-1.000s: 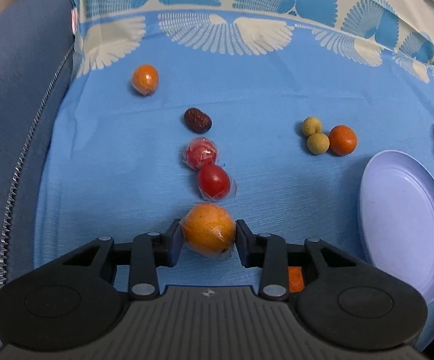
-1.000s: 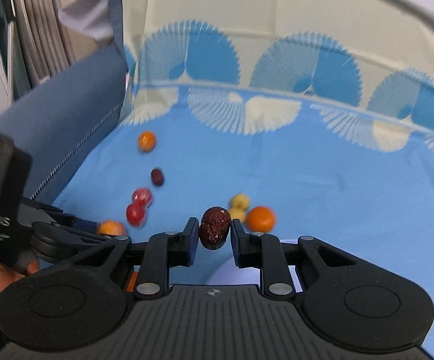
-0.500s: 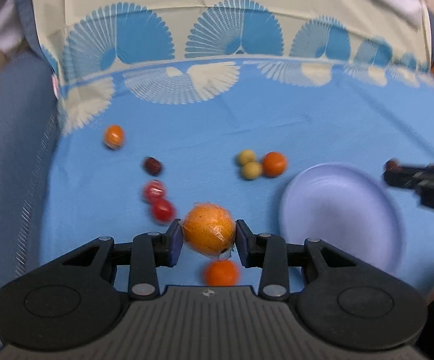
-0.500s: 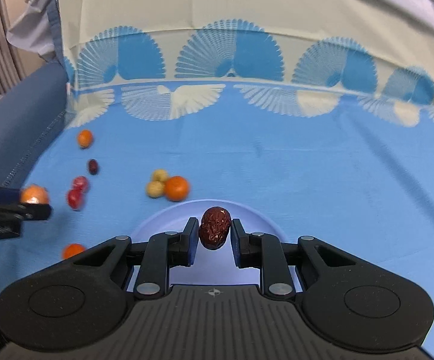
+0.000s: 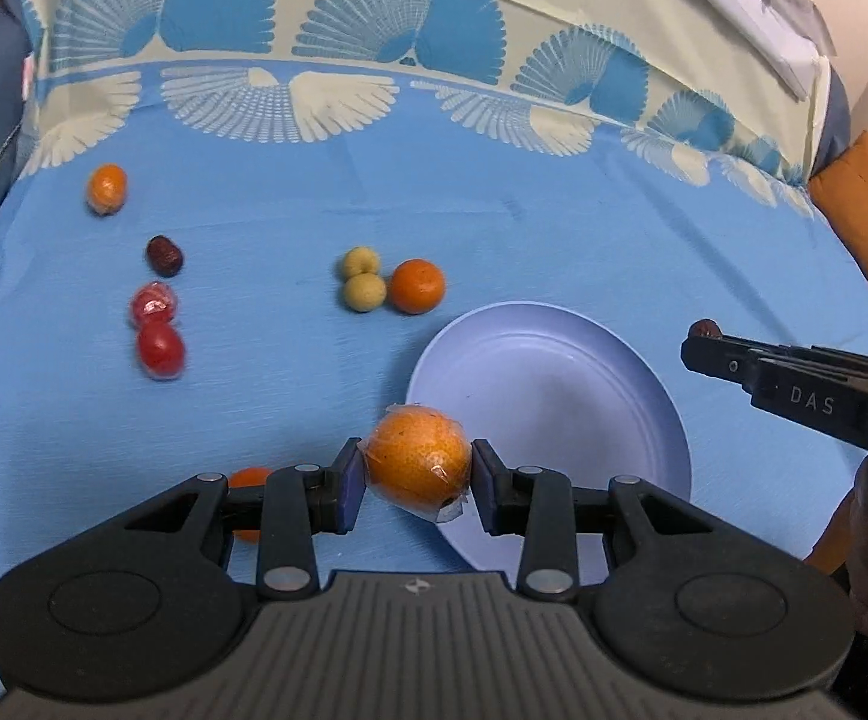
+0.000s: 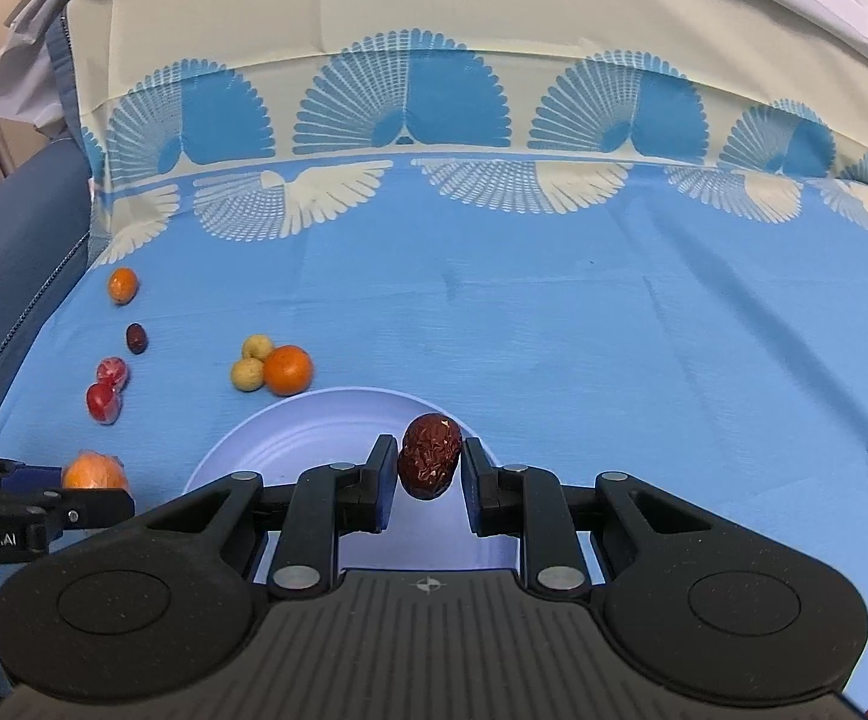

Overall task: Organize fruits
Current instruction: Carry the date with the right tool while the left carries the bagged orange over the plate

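A: Which step is in hand?

B: Carrying fruit to the plate (image 5: 643,396), I'd say. The left hand-held gripper (image 5: 419,471) is clamping a wrapped orange (image 5: 419,462) and holding it over the plate's near-left rim. The right hand-held gripper (image 6: 428,459) is pinching a date (image 6: 429,455) above the plate's far side — both are gripping firmly, nothing slipping.

A: And the rest?

B: They are lying on the blue cloth (image 5: 553,240): two tomatoes (image 5: 158,330), another date (image 5: 164,255), a small orange (image 5: 107,187) far left, two yellow-green fruits (image 5: 362,279) touching a tangerine (image 5: 417,286) just beyond the plate, and one more orange fruit (image 5: 248,480) half hidden under the left gripper. The plate is looking empty.

A: Next move?

B: Probably bringing each fruit lower over the plate's flat middle before the jaws part — the orange is round and may roll off the rim if dropped high.
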Tool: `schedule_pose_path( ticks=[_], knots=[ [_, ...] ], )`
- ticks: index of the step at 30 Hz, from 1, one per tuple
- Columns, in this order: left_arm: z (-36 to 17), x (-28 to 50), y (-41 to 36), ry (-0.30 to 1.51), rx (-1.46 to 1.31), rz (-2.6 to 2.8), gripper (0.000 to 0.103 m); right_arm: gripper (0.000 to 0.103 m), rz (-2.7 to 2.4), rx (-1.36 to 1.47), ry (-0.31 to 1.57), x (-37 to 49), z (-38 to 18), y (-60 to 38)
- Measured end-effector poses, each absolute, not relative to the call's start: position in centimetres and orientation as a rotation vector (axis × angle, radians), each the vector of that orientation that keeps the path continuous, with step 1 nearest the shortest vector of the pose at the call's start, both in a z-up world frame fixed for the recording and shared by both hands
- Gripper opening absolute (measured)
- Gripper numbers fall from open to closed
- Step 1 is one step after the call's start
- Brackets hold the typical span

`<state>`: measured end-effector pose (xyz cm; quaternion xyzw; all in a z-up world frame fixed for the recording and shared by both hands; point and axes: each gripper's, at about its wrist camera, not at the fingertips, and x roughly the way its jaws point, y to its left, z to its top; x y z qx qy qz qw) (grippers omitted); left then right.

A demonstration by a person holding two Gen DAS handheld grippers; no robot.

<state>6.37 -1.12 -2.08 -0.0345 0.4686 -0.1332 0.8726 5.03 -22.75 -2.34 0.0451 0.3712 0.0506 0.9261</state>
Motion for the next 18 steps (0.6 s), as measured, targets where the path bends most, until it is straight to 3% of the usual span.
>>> schedule_pose_path(
  ticks=[18],
  knots=[
    [-3.2,5.8,-5.9,0.922,0.105,-0.417,0.041,0.024,0.128,0.081,0.786,4.9,-2.5,-22.5]
  ],
)
